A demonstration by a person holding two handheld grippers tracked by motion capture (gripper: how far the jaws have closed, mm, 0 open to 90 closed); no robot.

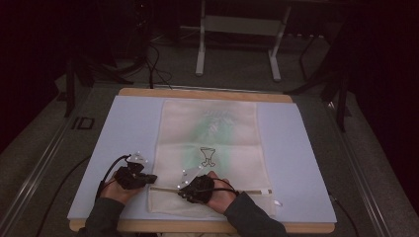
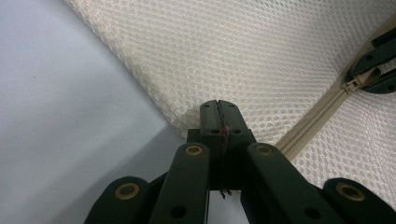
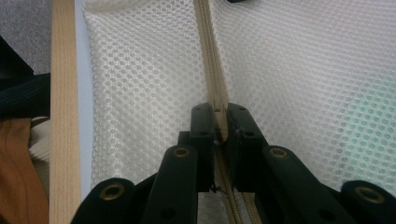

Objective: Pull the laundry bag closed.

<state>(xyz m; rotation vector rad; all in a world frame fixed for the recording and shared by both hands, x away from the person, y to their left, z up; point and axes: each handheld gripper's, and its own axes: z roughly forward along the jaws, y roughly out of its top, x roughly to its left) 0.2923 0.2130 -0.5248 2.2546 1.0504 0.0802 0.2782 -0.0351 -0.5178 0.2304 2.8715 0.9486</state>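
Observation:
A cream mesh bag lies flat on a pale blue mat, with a goblet print and something green showing through the mesh. Its zipper runs across near my edge. My left gripper is shut on the bag's left edge, jaws pressed together on the mesh. My right gripper sits on the zipper line, pointing left. In the right gripper view its jaws are shut on the tan zipper pull, with the zipper running ahead.
The mat covers a wooden table, whose near edge runs beside the bag. A metal frame stands on the floor beyond the table. Cables trail from the grippers. A small white scrap lies on the mat.

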